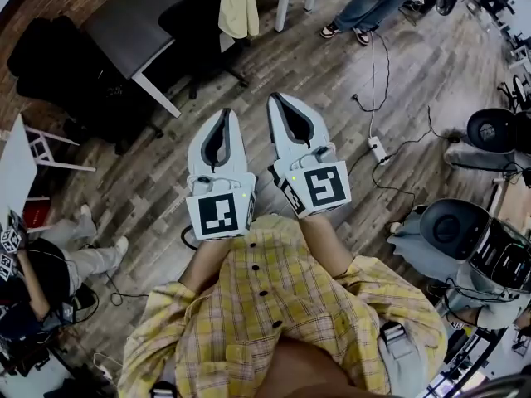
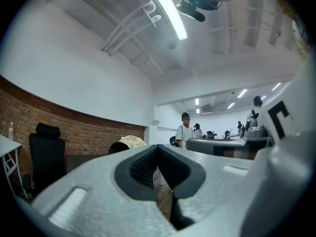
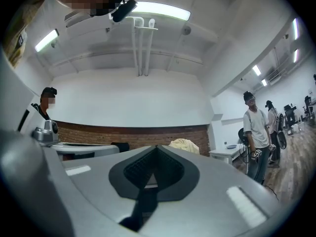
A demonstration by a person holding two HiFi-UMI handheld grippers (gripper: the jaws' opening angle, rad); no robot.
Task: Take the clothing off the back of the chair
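Cream garment (image 1: 239,2) hangs lengthwise down black chair (image 1: 199,31), well ahead. Left hand-held gripper (image 1: 222,127) and right hand-held gripper (image 1: 280,110): all 2 pairs of jaws together, empty. Right looks slightly nearer.

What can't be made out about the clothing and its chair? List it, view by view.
Head view: the clothing is cut off by the top edge and covers the back of the chair, so how it hangs is unclear.
Left gripper view: the clothing is small and far away; the left gripper hides its lower part.
Right gripper view: likewise, behind the right gripper.
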